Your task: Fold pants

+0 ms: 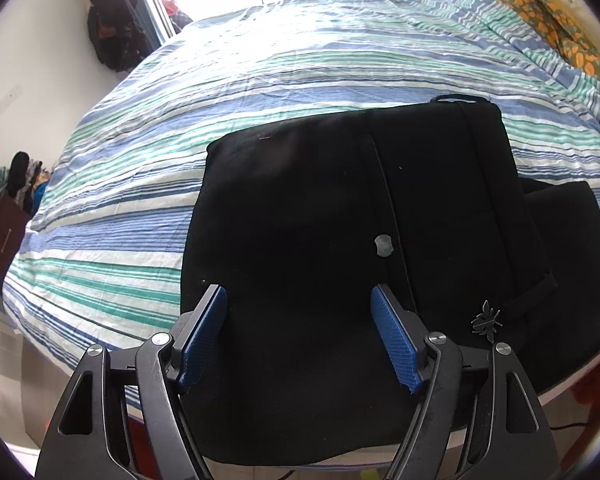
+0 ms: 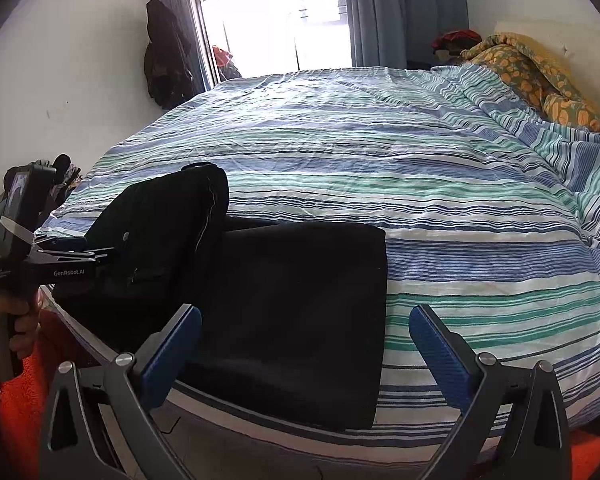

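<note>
Black pants [image 1: 324,216] lie partly folded on the near edge of the striped bed; in the right wrist view [image 2: 296,300] the flat folded part sits in front, with a raised hump at the left. My left gripper [image 1: 300,300] is open, its blue pads [image 1: 204,336] hovering over the waist end with the grey button [image 1: 383,245]. It also shows from the side in the right wrist view [image 2: 100,254]. My right gripper [image 2: 306,320] is open and empty, just above the folded legs near the bed's edge.
The striped blue, green and white bedcover [image 2: 420,168] spreads wide behind the pants. An orange patterned blanket [image 2: 532,76] lies bunched at the far right. Dark clothes hang on the left wall [image 2: 166,64]. A bright window [image 2: 272,16] is at the back.
</note>
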A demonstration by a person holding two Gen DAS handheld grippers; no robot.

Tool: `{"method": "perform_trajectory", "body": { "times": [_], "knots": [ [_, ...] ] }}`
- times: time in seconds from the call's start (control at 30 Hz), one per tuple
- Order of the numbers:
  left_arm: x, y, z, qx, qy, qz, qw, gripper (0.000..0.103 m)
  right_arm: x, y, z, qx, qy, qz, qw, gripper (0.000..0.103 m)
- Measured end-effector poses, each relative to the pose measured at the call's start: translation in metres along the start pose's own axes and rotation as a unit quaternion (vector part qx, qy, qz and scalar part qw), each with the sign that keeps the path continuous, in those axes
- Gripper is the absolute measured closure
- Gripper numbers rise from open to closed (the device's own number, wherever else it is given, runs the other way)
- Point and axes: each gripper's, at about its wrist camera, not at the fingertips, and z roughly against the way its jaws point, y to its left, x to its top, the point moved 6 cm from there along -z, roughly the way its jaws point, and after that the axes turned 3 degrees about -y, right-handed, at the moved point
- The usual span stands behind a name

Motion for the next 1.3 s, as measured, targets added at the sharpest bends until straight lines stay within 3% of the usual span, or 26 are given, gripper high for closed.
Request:
{"method": "perform_trajectory", "body": {
  "times": [1.3],
  "knots": [
    [-0.003, 0.001, -0.002, -0.004, -0.01, 0.014, 0.9999, 0.021, -0.013, 0.024, -0.014, 0.029, 0.036, 0.032, 0.998, 0.0]
  ]
}}
